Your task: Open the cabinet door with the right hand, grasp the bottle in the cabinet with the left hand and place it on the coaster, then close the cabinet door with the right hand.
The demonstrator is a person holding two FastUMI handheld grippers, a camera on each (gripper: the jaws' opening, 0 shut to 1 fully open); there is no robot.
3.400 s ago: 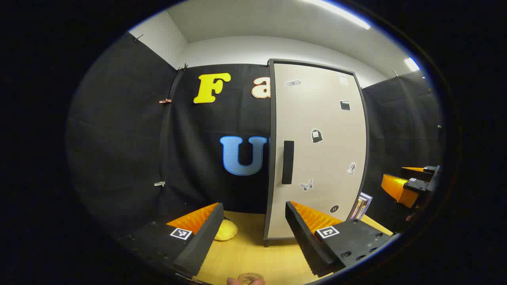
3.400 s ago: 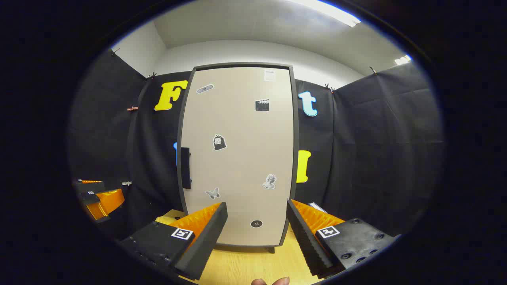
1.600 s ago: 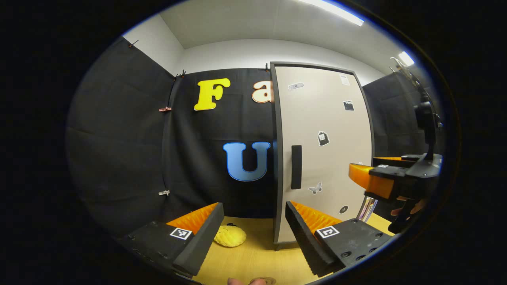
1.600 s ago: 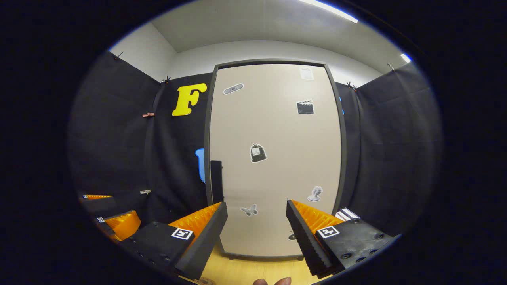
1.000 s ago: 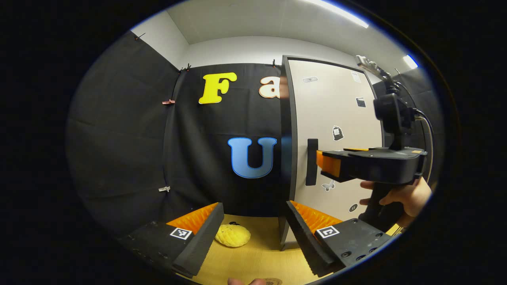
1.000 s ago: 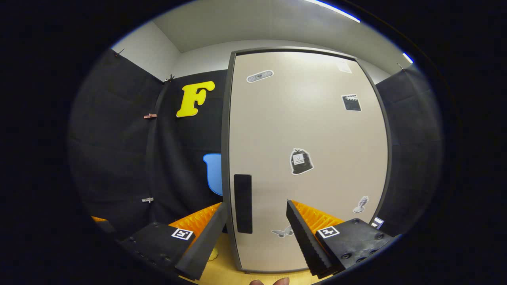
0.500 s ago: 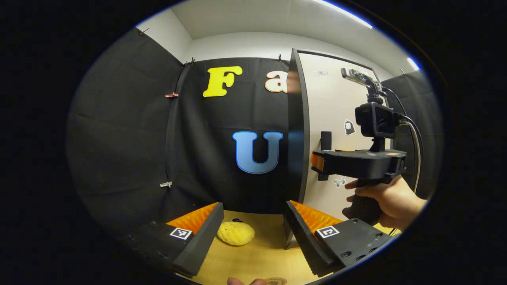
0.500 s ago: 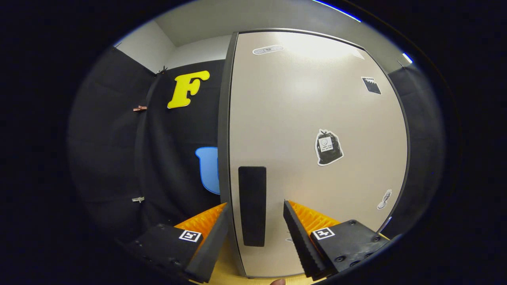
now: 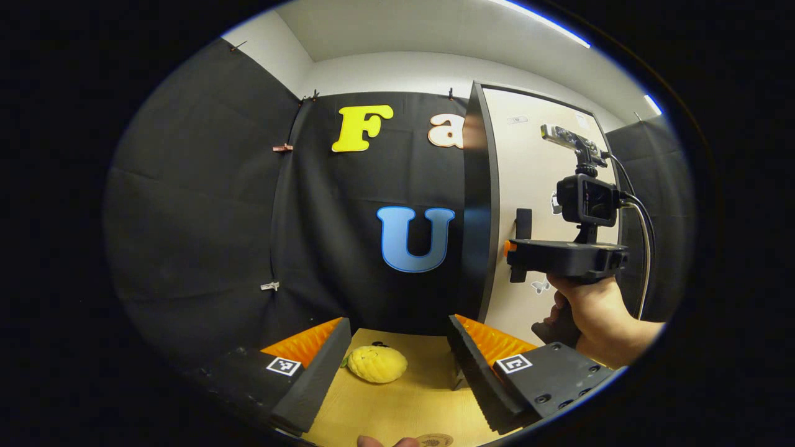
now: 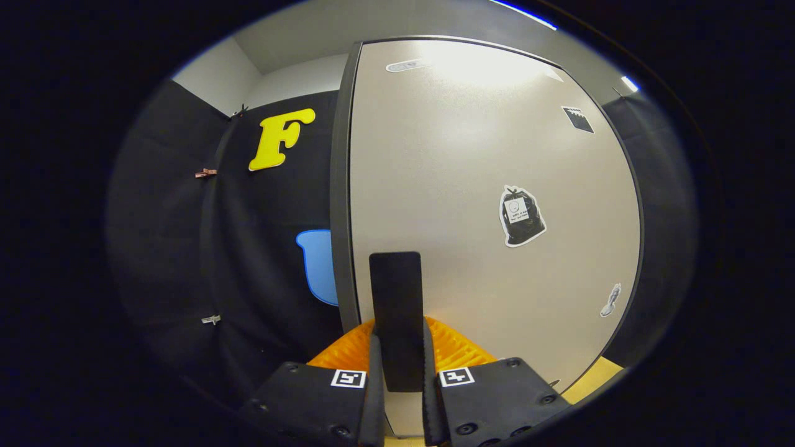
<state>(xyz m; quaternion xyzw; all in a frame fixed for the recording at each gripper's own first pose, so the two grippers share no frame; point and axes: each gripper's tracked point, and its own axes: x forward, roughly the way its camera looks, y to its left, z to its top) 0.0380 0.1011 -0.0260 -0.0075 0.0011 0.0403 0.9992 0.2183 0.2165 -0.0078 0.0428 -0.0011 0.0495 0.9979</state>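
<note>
The right gripper (image 10: pixel 399 379) has both fingers pressed on the black handle (image 10: pixel 396 310) at the left edge of the door (image 10: pixel 490 205); the door sits shut against its dark frame. In the left gripper view, the left gripper (image 9: pixel 397 366) hangs low over the table (image 9: pixel 404 406), fingers spread wide with nothing between them; a yellow fruit (image 9: pixel 376 364) lies beyond them; a coaster (image 9: pixel 435 440) sits near, at the bottom edge; a hand (image 9: pixel 590 310) carries the right gripper (image 9: pixel 510 254) at the handle, far right.
</note>
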